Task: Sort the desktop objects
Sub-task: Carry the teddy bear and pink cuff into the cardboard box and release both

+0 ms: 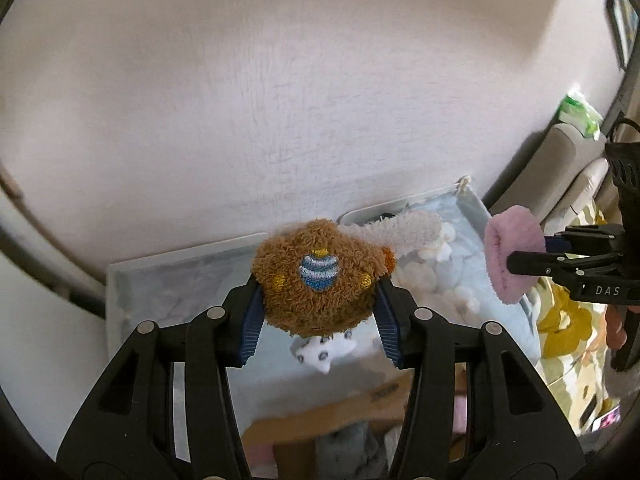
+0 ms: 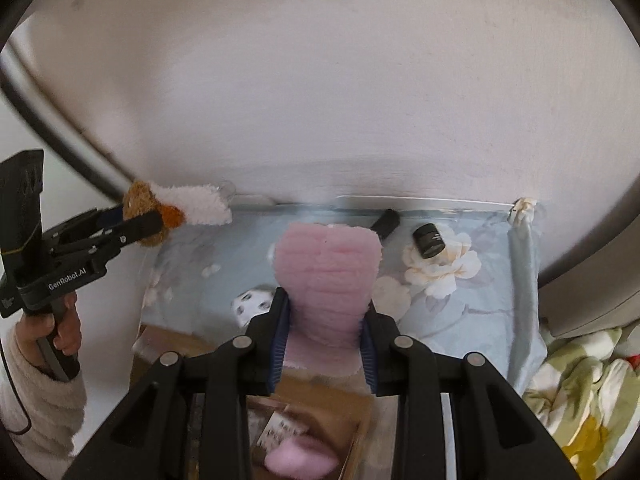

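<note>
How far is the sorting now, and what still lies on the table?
Done: a pink item already lies in the cardboard box. In hand: the left gripper holds a brown plush sock, the right gripper a pink sock. Left: a spotted white item and two black cylinders remain on the floral cloth.

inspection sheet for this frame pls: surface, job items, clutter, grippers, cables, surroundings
Surface: table under a blue floral cloth.
Job's things: brown plush sock with white cuff, pink fluffy sock, both lifted; spotted white item on the cloth; cardboard box below holds a pink item.
Clutter: two black cylinders near the wall.
Grippers: left gripper shut on the brown sock; right gripper shut on the pink sock.
Cables: thin black one by the sleeve.
Surroundings: white wall; floral bedding at right.
</note>
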{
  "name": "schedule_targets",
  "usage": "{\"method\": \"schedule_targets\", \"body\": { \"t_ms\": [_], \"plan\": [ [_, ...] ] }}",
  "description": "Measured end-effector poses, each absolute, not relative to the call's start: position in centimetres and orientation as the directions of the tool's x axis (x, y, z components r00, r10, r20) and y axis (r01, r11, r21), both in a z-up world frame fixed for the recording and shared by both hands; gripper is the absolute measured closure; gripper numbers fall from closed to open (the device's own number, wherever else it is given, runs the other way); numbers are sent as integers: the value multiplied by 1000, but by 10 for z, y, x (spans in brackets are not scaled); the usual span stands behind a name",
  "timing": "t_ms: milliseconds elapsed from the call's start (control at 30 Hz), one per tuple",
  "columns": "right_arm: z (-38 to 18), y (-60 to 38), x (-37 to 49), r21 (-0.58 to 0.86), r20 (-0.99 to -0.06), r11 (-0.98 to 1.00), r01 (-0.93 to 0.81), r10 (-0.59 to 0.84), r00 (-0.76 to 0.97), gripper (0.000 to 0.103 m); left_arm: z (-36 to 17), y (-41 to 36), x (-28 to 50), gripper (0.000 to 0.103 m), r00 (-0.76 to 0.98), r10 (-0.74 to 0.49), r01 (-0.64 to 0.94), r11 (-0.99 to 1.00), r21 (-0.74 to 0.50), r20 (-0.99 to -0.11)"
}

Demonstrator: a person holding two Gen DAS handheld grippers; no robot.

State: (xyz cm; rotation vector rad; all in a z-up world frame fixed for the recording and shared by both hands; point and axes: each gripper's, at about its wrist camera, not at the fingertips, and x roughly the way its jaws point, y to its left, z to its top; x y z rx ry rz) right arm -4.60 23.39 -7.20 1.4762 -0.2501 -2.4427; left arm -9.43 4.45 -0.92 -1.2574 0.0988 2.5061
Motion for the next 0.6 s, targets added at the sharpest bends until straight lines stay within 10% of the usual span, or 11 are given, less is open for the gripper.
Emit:
{"method": "schedule_targets", "body": {
  "t_ms": [600],
  "plan": [
    [-102, 186, 65, 303, -861, -904, 302, -396, -319, 74, -38, 39, 40, 58, -480, 232, -247, -961, -123, -846]
  ]
}}
